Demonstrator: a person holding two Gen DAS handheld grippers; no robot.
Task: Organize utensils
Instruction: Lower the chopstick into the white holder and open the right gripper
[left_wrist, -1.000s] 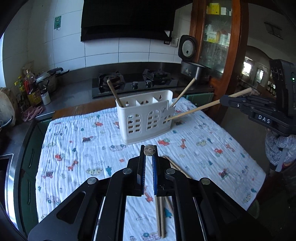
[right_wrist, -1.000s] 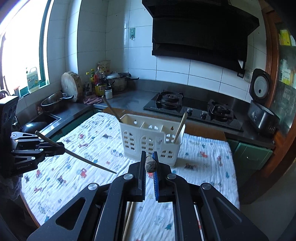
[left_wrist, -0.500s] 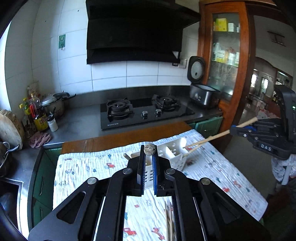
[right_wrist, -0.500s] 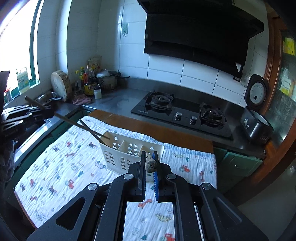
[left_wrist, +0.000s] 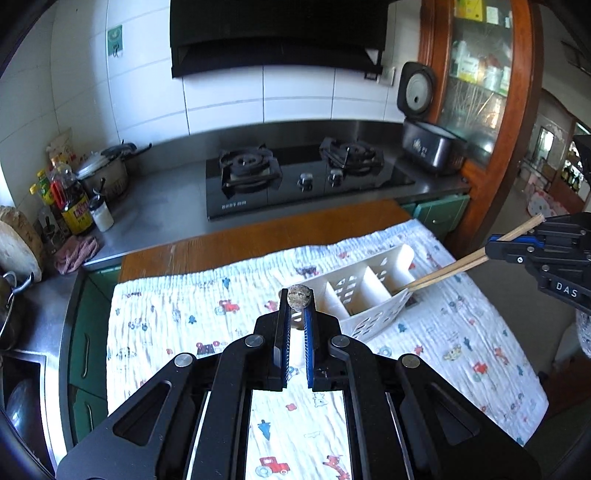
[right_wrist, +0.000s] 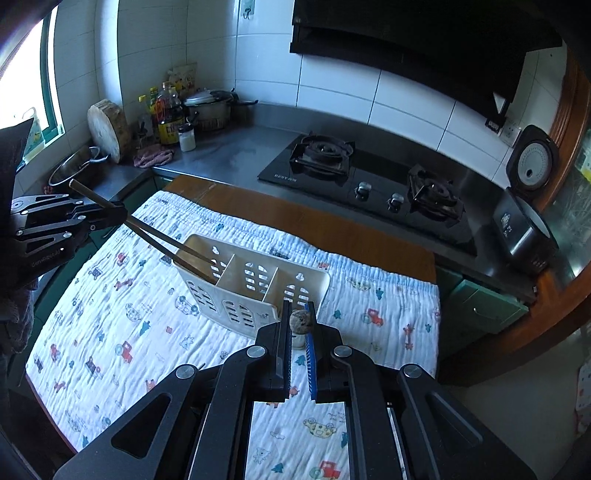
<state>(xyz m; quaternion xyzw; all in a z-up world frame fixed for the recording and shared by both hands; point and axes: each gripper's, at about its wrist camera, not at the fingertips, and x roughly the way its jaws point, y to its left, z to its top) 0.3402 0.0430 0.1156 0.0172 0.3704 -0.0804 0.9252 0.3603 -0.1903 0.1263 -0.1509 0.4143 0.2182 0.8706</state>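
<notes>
We held chopsticks (left_wrist: 448, 268) in both clamped grippers (left_wrist: 295, 314) (right_wrist: 297, 321), tips seemingly inside caddy (right_wrist: 255, 284) end compartments; release followed.

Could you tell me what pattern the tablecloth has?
White tablecloth with small colourful cartoon prints; right wrist view.

"DAS" on right claw (left_wrist: 491, 251)

A white slotted caddy (right_wrist: 255, 291) stands on the cloth, chopstick pairs (right_wrist: 177, 247) (left_wrist: 450, 267) slanting into both end compartments.
</notes>
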